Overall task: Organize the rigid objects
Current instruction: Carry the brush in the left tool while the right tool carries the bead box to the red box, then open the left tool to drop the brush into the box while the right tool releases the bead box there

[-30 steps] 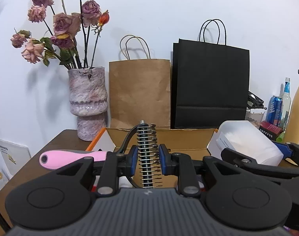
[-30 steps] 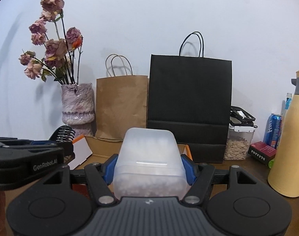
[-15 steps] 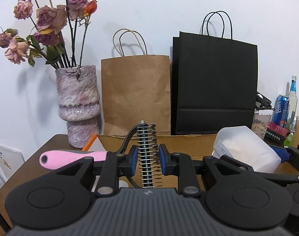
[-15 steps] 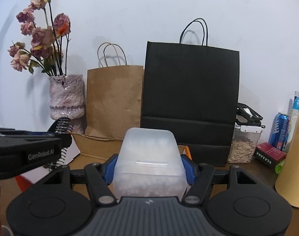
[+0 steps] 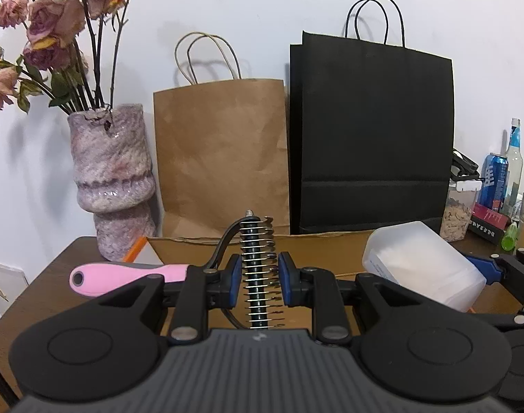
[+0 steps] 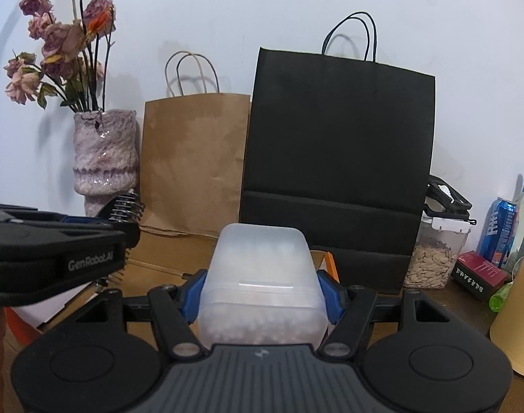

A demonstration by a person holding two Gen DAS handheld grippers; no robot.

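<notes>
The left gripper [image 5: 259, 277] is clamped narrow on the toothed metal head of a pink-handled grooming rake [image 5: 124, 275]; its thin blades offer little flat bearing, so the long smooth handle, sticking out sideways, could lever it round between the pads. The right gripper [image 6: 258, 289] squeezes a frosted, rounded plastic container [image 6: 260, 282] of small white pieces; its slick tapering walls might slide forward. Both are carried above an open cardboard box [image 5: 324, 246], matte and soft-edged, whose raised flaps could catch either one. Behind stand a glazed ribbed vase [image 5: 112, 175] and paper bags [image 5: 224, 151].
</notes>
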